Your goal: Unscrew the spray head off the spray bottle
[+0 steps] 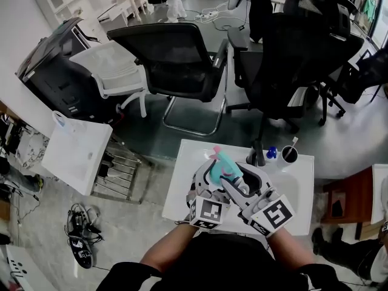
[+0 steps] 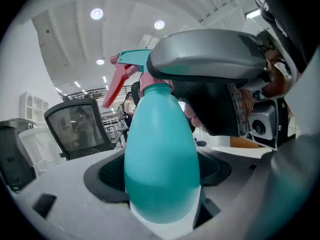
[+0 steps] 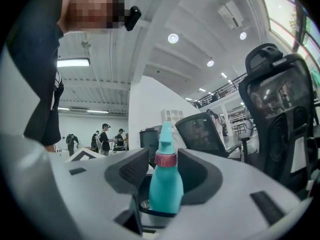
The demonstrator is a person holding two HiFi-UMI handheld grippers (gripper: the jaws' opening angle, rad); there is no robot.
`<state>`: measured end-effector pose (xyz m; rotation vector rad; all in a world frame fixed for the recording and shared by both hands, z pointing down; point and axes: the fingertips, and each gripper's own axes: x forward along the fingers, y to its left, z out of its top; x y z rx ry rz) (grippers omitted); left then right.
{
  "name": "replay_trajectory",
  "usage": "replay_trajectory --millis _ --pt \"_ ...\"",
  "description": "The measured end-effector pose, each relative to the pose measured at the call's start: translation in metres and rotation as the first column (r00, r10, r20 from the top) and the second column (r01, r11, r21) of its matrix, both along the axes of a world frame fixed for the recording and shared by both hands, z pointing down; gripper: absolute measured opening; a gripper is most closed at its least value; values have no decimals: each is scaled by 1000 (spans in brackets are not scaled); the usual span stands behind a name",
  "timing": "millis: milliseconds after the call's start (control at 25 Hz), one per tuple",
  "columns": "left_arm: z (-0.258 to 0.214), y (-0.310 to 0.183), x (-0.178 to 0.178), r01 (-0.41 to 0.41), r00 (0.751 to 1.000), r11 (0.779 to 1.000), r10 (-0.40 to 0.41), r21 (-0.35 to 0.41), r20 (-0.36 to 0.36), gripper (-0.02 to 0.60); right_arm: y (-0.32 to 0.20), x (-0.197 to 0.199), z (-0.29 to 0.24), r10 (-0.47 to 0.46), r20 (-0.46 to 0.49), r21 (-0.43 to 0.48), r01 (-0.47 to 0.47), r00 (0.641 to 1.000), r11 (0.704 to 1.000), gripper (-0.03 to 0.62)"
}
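One spray bottle (image 1: 225,164) is clamped in the left gripper (image 2: 160,176). Its collar (image 3: 165,159) is flanked by the right gripper (image 3: 162,171), jaws parted. The base is hidden.

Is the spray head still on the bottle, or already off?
Still on: the spray head sits atop the spray bottle, with its pink collar seated at the neck.

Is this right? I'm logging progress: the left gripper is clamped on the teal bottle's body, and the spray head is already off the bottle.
Not quite. The left gripper is clamped on the teal bottle's body, but the spray head is still on the bottle, seated above the pink collar. The right gripper view shows it.
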<state>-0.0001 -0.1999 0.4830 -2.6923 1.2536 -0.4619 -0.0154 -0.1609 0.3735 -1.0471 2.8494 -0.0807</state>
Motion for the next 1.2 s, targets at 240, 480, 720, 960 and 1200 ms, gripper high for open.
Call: replay_trajectory --millis 240,480,720,960,1200 --pt "5 1 1 -4 1000 1000 4 3 14 400 -3 2 0 12 -13 -4 -12 1000 1000 140" --pt "-2 12 9 -128 991 992 127 -21 -27 400 4 0 -5 -57 -55 29 58 997 998 133" --pt "-7 37 20 -359 933 933 356 -44 -52 400 24 -4 -11 -195 -82 22 198 977 980 133" --pt "-12 62 26 -527 850 848 526 -52 -39 400 45 -2 -12 -337 -147 64 349 930 935 133" --pt "-11 70 29 -564 825 823 562 -61 -56 400 50 0 -13 -370 -134 78 382 919 921 133"
